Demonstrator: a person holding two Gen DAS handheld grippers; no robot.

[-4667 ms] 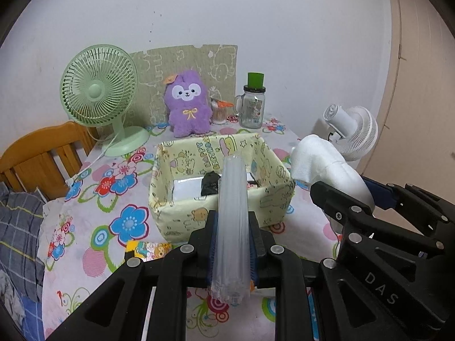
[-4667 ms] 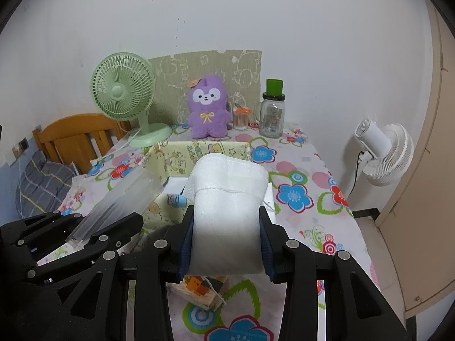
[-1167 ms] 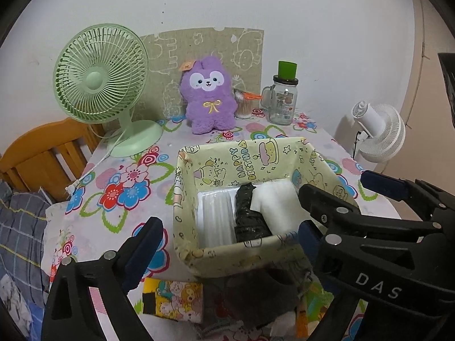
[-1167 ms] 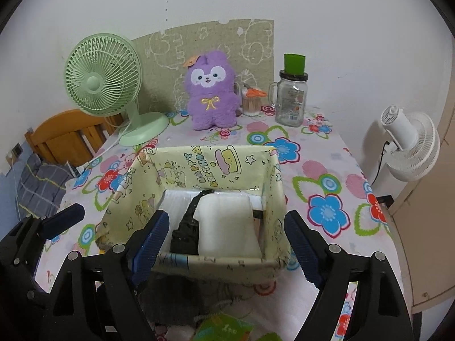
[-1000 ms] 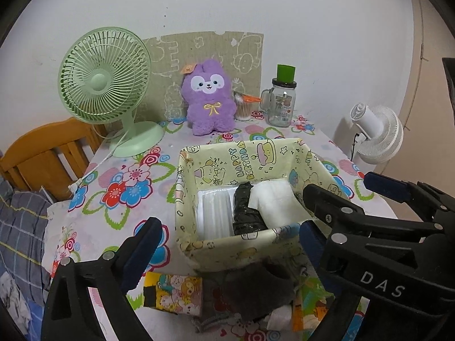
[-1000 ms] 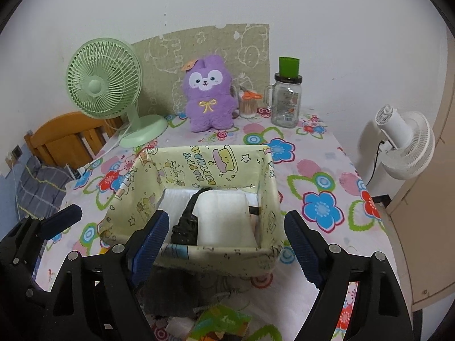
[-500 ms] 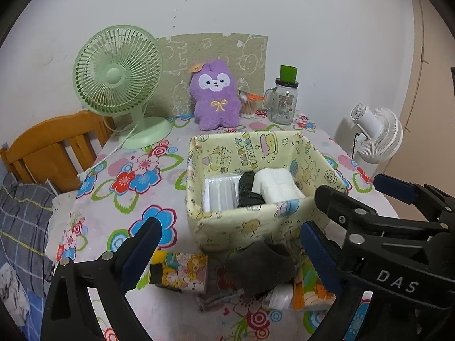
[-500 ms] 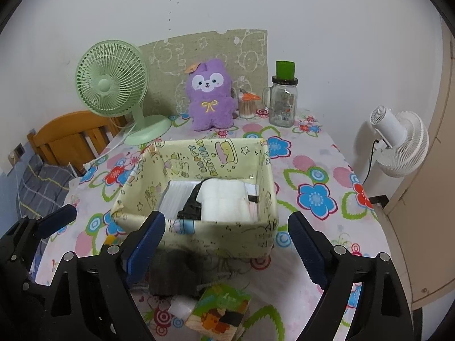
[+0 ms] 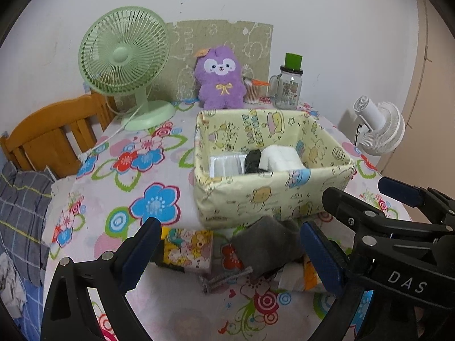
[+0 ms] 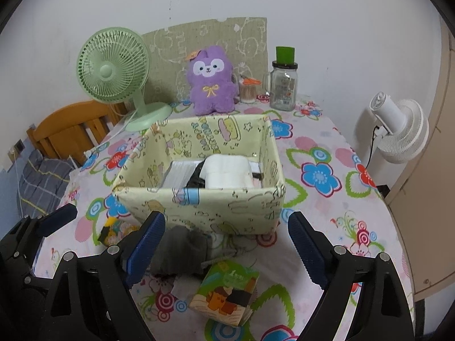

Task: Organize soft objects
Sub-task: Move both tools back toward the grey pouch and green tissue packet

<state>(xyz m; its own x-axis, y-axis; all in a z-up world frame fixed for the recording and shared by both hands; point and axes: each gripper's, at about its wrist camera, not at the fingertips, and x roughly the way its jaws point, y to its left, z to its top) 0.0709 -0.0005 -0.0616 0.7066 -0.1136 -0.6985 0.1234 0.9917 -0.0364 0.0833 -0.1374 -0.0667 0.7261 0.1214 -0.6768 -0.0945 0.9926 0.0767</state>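
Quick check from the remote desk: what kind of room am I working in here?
Most likely a home bedroom or living corner, not a lab. A flowered tablecloth covers the table, with a purple plush toy and a green desk fan against the wall, and a wooden headboard or chair back with plaid bedding alongside.

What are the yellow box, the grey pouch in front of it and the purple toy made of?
The yellow box looks like printed fabric: its walls sag and crease. The grey pouch seems a matte felt-like cloth, slumped, with a drawstring cord. The purple toy looks plush, with fuzzy pile.
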